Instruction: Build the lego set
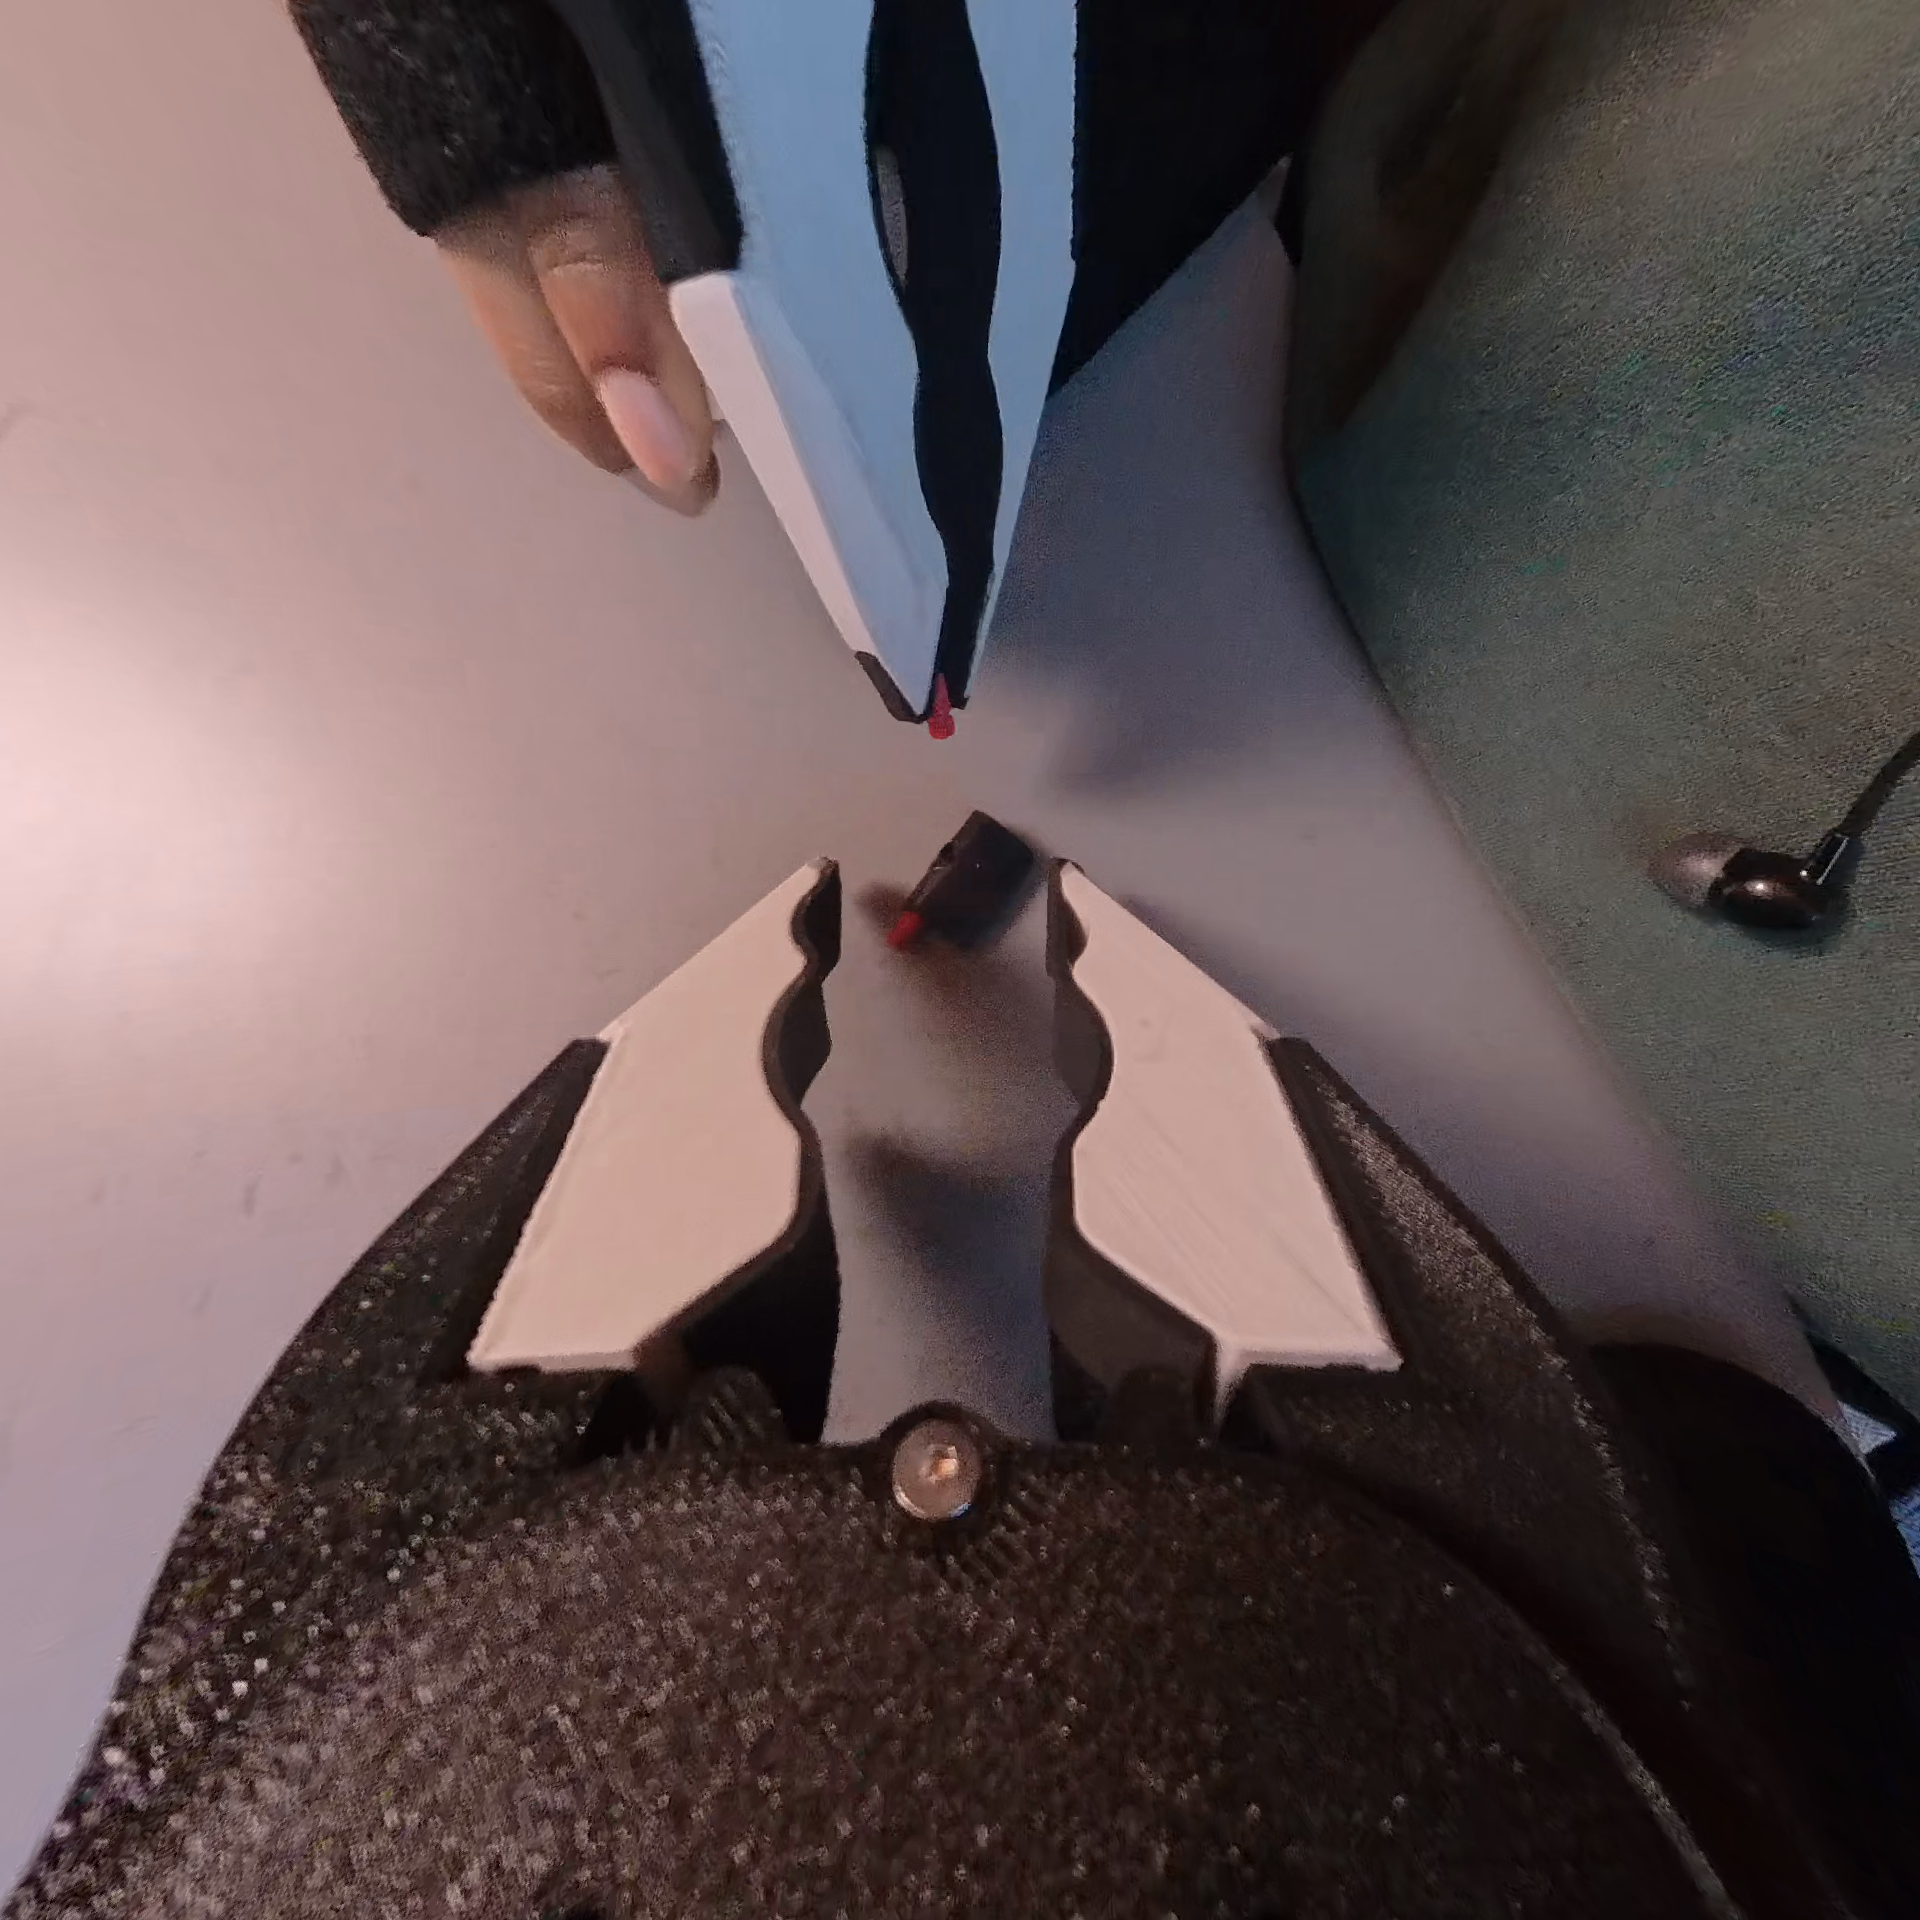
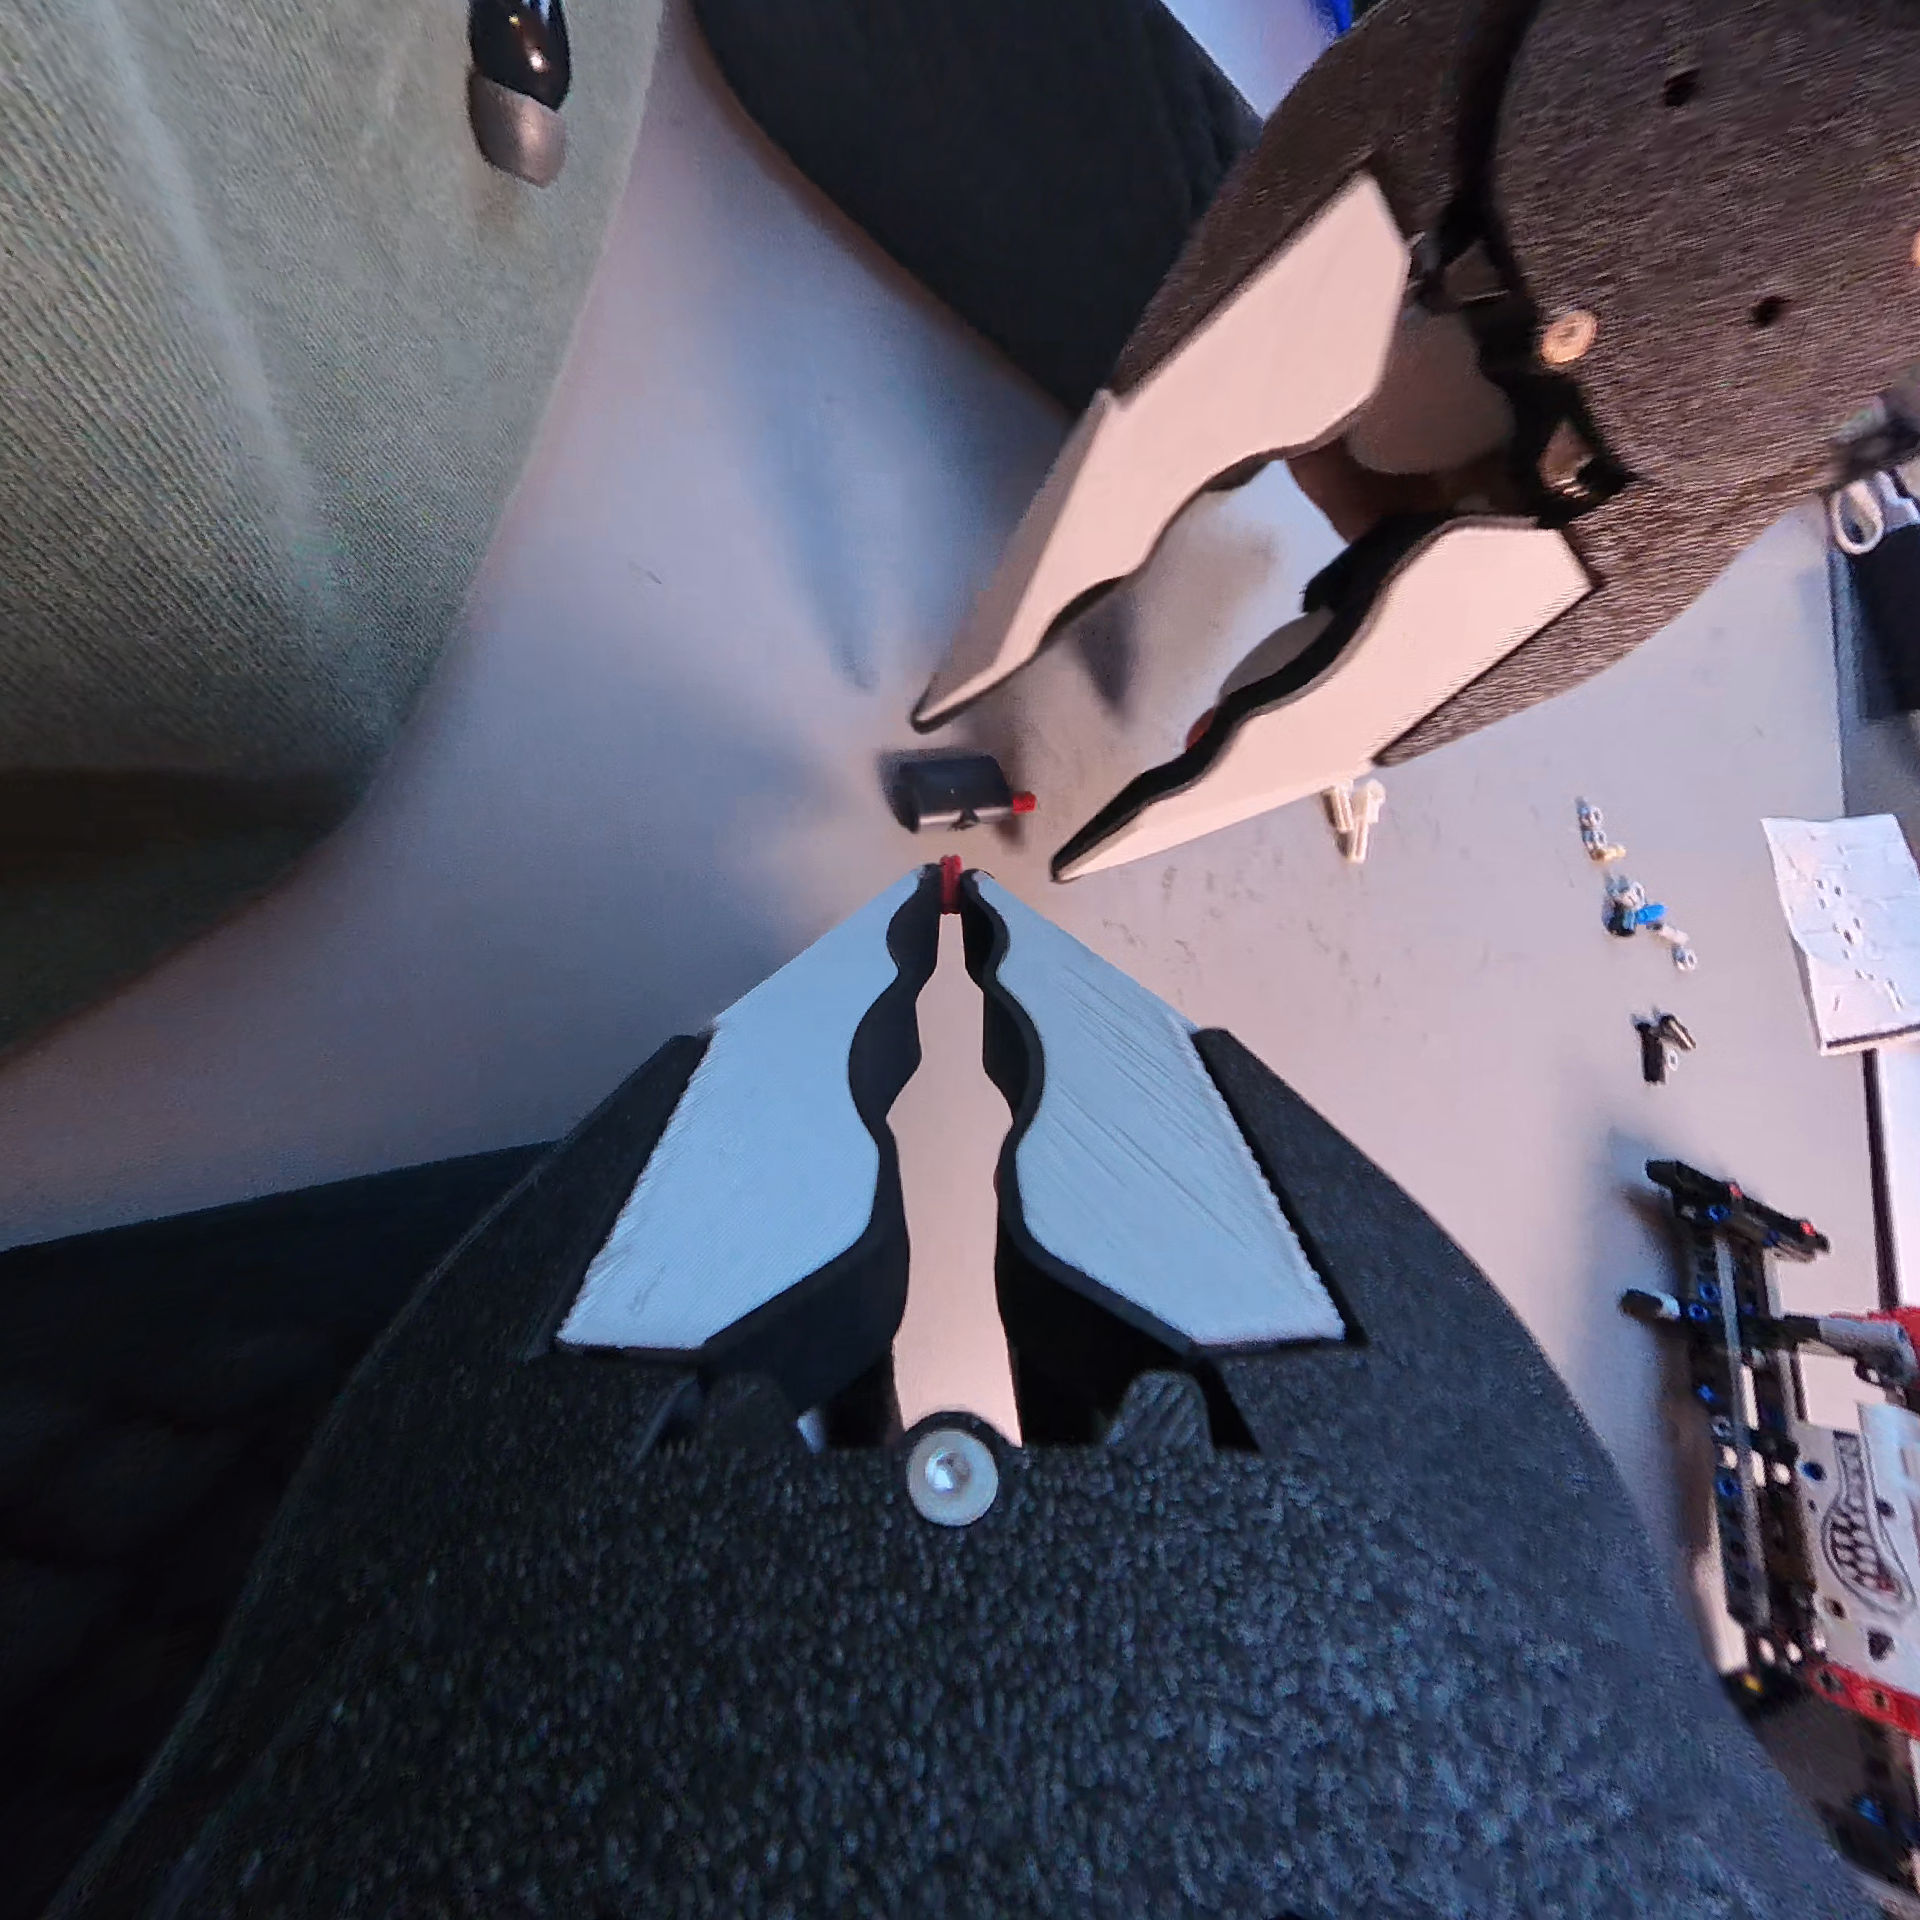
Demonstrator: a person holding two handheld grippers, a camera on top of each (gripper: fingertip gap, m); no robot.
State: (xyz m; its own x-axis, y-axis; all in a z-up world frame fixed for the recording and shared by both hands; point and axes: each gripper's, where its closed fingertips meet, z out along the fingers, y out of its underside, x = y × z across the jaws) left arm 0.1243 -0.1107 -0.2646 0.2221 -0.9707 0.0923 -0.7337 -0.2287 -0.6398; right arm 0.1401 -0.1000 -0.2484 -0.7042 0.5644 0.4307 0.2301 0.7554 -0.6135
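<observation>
Right wrist view takes in the pale, smooth tabletop (image 2: 644, 644), with a grey-green fabric surface (image 2: 208, 416) beyond its curved edge. At the right edge of that view lies the partly built black, red and white lego model (image 2: 1766, 1434), a long beam frame with blue pins. Near it a white printed sheet (image 2: 1849, 925) rests on the table, and loose small lego pieces (image 2: 1631, 904) are scattered between the sheet and the grippers. The left gripper (image 2: 987, 795), white-fingered with a dark speckled body, hangs over the table with its jaws apart and nothing between them. The right gripper (image 2: 948, 875), of the same build, has its jaws closed on a tiny red lego pin (image 2: 948, 881) that pokes out past the tips. A person's hand (image 1: 613, 364) in a black sleeve shows beside it in the left wrist view. On the table between the two grippers lies a small dark block-shaped lego piece (image 2: 951, 790) with a red pin sticking out of one end; neither gripper touches it. A black and silver earbud (image 1: 1745, 883) rests on the fabric.
</observation>
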